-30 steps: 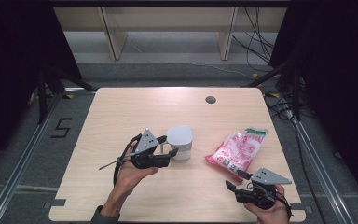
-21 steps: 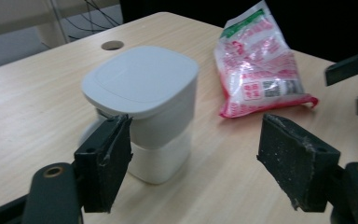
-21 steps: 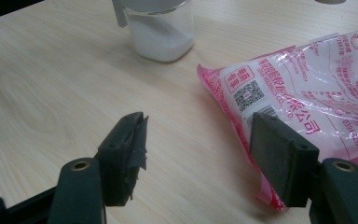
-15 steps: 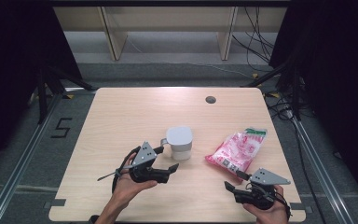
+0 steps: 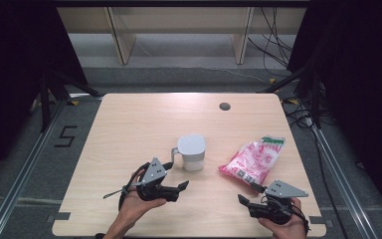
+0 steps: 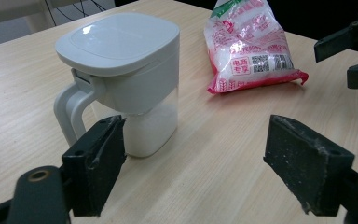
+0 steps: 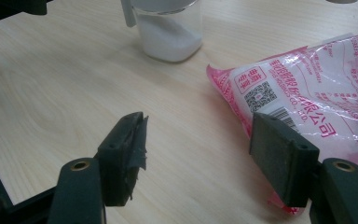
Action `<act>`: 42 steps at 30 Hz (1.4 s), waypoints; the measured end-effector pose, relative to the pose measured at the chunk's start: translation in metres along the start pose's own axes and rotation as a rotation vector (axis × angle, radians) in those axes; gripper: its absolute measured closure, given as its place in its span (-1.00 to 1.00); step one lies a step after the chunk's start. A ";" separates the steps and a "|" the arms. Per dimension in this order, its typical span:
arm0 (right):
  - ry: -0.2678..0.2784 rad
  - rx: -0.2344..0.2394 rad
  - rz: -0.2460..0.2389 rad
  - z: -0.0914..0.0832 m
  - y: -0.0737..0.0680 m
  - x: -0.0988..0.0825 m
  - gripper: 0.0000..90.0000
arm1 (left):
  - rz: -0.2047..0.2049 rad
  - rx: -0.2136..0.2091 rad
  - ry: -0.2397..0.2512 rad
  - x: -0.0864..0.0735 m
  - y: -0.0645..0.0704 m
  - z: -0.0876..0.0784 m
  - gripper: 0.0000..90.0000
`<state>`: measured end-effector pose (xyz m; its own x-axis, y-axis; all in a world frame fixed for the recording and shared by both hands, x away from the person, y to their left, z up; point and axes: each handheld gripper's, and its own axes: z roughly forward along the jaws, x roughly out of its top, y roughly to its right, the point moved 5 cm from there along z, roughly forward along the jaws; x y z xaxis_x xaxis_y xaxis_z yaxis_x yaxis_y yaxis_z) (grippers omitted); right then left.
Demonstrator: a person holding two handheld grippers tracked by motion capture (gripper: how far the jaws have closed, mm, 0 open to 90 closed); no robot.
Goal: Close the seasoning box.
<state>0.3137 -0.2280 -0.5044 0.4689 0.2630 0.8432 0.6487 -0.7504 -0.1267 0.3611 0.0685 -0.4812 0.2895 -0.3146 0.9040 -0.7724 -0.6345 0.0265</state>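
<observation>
A white lidded container (image 5: 191, 152) with a side handle and white powder inside stands upright mid-table; it also appears close in the left gripper view (image 6: 121, 70). My left gripper (image 5: 183, 185) is just in front of it, apart from the handle and open. Its jaws have just been opening wide, then eased in slightly, with nothing between them (image 6: 200, 172). A pink and white plastic bag (image 5: 253, 159) lies flat to the container's right. My right gripper (image 5: 242, 201) stands open near the front edge, short of the bag (image 7: 307, 102), holding nothing.
The wooden table (image 5: 144, 124) has a small dark grommet hole (image 5: 224, 106) at the back right. Dark cables run along the floor on the right, and shelving legs stand beyond the table's far edge.
My left gripper was at the container's handle; it has let go, opened, and drawn back toward the front edge. The container and the right gripper have stayed put.
</observation>
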 end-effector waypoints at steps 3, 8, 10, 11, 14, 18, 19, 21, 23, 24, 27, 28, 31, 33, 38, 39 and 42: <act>0.008 -0.003 -0.029 0.000 0.002 0.001 -0.19 | 0.050 -0.014 0.014 -0.004 0.002 -0.002 -0.50; 0.006 0.015 -0.015 0.002 0.000 0.000 -0.19 | 0.042 -0.028 -0.003 -0.014 0.005 -0.004 -0.55; 0.000 0.006 -0.023 0.002 0.000 0.000 -0.19 | 0.037 -0.036 -0.010 -0.018 0.006 -0.006 -0.58; -0.008 0.001 -0.020 0.000 0.000 0.000 -0.19 | 0.034 -0.040 -0.010 -0.020 0.006 -0.007 -0.59; -0.003 0.017 -0.016 0.002 -0.001 -0.001 -0.19 | 0.021 -0.068 -0.026 -0.026 0.010 -0.007 -0.59; -0.009 0.019 -0.004 0.002 -0.004 -0.002 -0.21 | 0.058 -0.056 -0.048 -0.032 0.014 -0.010 -0.59; -0.009 0.019 -0.004 0.002 -0.004 -0.002 -0.21 | 0.046 -0.057 -0.039 -0.033 0.016 -0.009 -0.59; -0.032 0.043 -0.002 0.002 -0.007 -0.005 -0.24 | 0.053 -0.053 -0.043 -0.036 0.018 -0.010 -0.58; -0.056 0.052 -0.018 0.004 -0.011 -0.009 -0.30 | 0.055 -0.056 -0.043 -0.038 0.020 -0.012 -0.59; -0.055 0.057 -0.047 0.004 -0.011 -0.009 -0.31 | 0.048 -0.057 -0.044 -0.039 0.020 -0.012 -0.60; -0.076 0.067 -0.054 0.005 -0.013 -0.012 -0.32 | 0.034 -0.055 -0.047 -0.044 0.021 -0.014 -0.62; -0.083 0.051 -0.070 0.005 -0.013 -0.014 -0.34 | 0.037 -0.053 -0.050 -0.047 0.019 -0.015 -0.62; -0.103 0.055 -0.063 0.004 -0.014 -0.016 -0.34 | 0.016 -0.057 -0.043 -0.049 0.020 -0.015 -0.62; -0.120 0.078 -0.070 0.004 -0.017 -0.020 -0.34 | 0.019 -0.052 -0.044 -0.052 0.020 -0.014 -0.63; -0.138 0.059 -0.079 0.000 -0.019 -0.023 -0.35 | -0.005 -0.053 -0.041 -0.057 0.021 -0.014 -0.63; -0.136 0.059 -0.083 0.000 -0.019 -0.024 -0.35 | -0.003 -0.053 -0.049 -0.058 0.020 -0.014 -0.63; -0.140 0.054 -0.082 -0.001 -0.019 -0.026 -0.36 | -0.010 -0.058 -0.048 -0.060 0.020 -0.013 -0.63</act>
<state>0.2885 -0.2211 -0.5233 0.4895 0.4066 0.7714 0.7179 -0.6901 -0.0918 0.3206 0.0840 -0.5288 0.3225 -0.3428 0.8823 -0.8003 -0.5965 0.0608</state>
